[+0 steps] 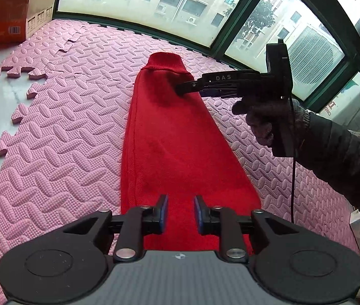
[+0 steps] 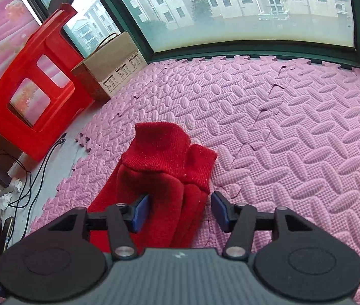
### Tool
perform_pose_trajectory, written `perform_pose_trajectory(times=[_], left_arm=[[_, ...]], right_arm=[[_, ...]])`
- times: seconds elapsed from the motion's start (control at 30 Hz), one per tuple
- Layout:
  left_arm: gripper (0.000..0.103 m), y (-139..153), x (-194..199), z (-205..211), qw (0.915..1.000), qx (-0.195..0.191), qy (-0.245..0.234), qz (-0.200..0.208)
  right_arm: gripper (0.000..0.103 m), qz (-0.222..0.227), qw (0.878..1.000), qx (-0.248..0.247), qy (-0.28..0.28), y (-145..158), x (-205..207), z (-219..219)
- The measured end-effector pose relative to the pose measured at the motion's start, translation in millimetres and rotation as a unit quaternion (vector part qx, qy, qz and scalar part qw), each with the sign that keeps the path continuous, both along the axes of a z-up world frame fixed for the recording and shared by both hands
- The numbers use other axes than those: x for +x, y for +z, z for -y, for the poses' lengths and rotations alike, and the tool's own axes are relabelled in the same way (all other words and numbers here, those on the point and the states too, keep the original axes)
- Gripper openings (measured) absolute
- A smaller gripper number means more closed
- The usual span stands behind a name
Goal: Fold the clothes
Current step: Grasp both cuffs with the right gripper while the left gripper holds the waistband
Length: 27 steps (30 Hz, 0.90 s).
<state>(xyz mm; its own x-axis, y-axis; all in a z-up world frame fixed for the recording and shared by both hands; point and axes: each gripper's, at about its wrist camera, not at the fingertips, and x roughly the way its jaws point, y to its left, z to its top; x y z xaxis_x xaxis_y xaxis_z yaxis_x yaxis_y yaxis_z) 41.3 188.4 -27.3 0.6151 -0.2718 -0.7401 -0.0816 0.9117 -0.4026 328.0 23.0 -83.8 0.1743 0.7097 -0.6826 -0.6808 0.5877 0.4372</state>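
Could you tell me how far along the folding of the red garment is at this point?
Done: the red garment lies as a long narrow strip on the pink mat, cuffs stacked. In hand: nothing; the left gripper and right gripper are open over its ends. Left: folding it crosswise.

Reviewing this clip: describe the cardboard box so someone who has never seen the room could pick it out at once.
Find the pink foam mat under the green-framed window. At its far corner, against the window frame, stands the open brown cardboard box with white printed labels on its side. Beside it stands a red plastic stool; the box is the only brown, paper-sided thing there.
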Motion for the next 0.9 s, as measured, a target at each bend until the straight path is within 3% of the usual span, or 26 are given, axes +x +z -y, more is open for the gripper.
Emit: perform_pose_trajectory(times=[0.03,0.13,0.17,0.33,0.6,0.67,0.9], left_arm=[[0.025,0.1,1.4,0.8,1.0,-0.001,-0.001,0.0],[0.025,0.4,5.6,3.3,1.0,-0.003,-0.004,0.0],[0.026,0.0,10.0,3.6,1.0,-0.003,-0.006,0.0],[0.025,-5.2,44.0,8.8,0.9995,0.008,-0.031,-0.002],[0.023,-25.4,116.0,18.5,0.996,0.042,-0.076,-0.017],[0.022,-32.0,131.7,15.1,0.996,0.034,-0.079,-0.023],[0.019,-11.7,140.9,24.0,0.9957,0.026,-0.089,-0.001]], right_arm=[[0.048,-0.004,1.0,0.005,-0.001,-0.6,0.8,0.2],[0.021,-0.03,0.999,0.022,-0.024,-3.6,5.6,4.7],[0.016,-0.038,0.998,0.027,-0.031,-3.6,7.4,7.5],[0.013,-0.036,0.996,0.047,-0.062,5.9,10.4,28.3],[0.013,-0.034,0.99,0.037,-0.129,0.1,28.1,77.5],[0.013,-0.034,0.989,0.039,-0.135,-0.7,29.4,84.2],[0.013,-0.023,0.988,0.044,-0.143,2.8,27.9,94.8]])
